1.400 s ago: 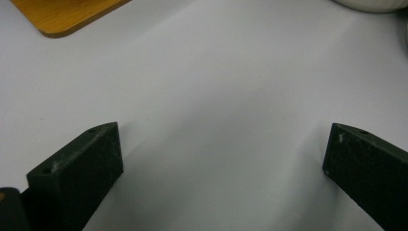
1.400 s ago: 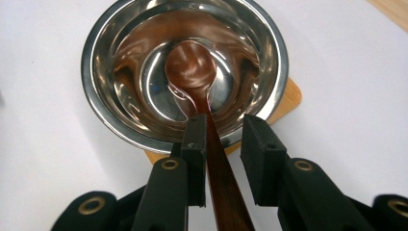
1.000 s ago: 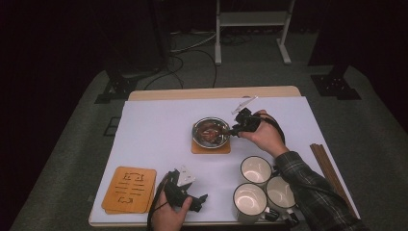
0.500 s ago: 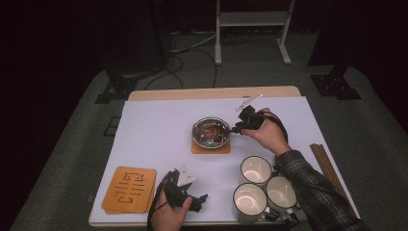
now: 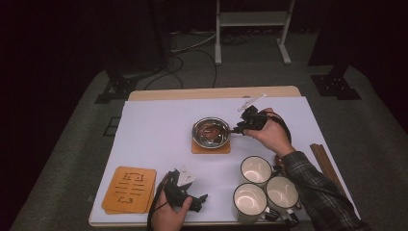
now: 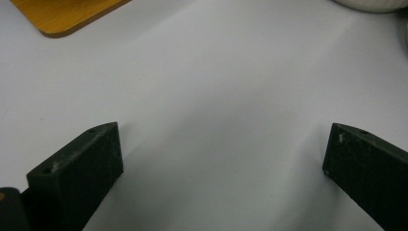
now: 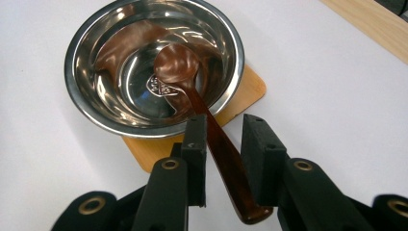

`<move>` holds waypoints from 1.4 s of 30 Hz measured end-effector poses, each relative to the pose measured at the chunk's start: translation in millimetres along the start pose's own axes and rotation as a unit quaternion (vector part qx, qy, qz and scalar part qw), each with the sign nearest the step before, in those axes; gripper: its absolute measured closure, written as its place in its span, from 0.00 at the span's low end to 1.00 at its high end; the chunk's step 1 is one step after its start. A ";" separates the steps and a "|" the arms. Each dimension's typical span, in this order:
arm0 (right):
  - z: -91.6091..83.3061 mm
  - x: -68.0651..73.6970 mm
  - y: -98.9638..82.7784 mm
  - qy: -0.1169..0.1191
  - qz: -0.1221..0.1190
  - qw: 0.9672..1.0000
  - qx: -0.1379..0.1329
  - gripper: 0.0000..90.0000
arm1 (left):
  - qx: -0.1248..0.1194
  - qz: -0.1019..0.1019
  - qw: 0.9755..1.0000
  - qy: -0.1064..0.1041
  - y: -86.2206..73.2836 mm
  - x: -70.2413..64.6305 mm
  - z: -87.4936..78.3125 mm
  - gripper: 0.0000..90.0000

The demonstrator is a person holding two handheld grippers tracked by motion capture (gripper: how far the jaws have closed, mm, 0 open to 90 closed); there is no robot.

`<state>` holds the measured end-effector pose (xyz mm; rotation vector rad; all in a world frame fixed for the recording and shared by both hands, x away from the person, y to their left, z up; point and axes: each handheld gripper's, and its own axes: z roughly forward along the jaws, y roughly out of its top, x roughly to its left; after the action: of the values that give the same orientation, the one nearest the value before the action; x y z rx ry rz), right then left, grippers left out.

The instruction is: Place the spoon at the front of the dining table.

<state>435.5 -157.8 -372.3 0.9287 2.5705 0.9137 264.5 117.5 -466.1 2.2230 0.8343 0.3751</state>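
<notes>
Two tongs in use. Right tongs [image 7: 223, 144] narrowed around brown spoon [image 7: 192, 96] handle, firm contact unclear; spoon head rests in steel bowl [image 7: 86, 110] at table's [image 5: 154, 125] centre, handle toward 3 o'clock. Left tongs [image 6: 221, 159] wide open, empty, parked at 6 o'clock.

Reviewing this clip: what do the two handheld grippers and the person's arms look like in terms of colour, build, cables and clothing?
Both grippers are black. The left gripper carries a grey three-cornered plate on top and trails a dark cable. Its jaws are flat black blocks with whitish scuffs. The right gripper has black arms with brass-coloured rivets at the pivots. The right arm wears a dark plaid sleeve.
</notes>
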 end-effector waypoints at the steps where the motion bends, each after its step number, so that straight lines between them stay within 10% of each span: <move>1: -0.7 -0.4 -1.2 -0.001 0.000 1.000 0.000 0.78 | -0.002 -0.001 1.000 0.001 -0.1 -0.2 0.2 0.00; 42: -21.0 -34.2 -21.0 -0.040 0.056 0.998 -0.014 0.70 | -0.001 -0.001 1.000 0.000 0.0 0.0 0.1 0.00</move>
<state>442.4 -202.5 -368.6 1.0870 2.4537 0.9199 264.6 117.4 -466.2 2.2202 0.8369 0.3743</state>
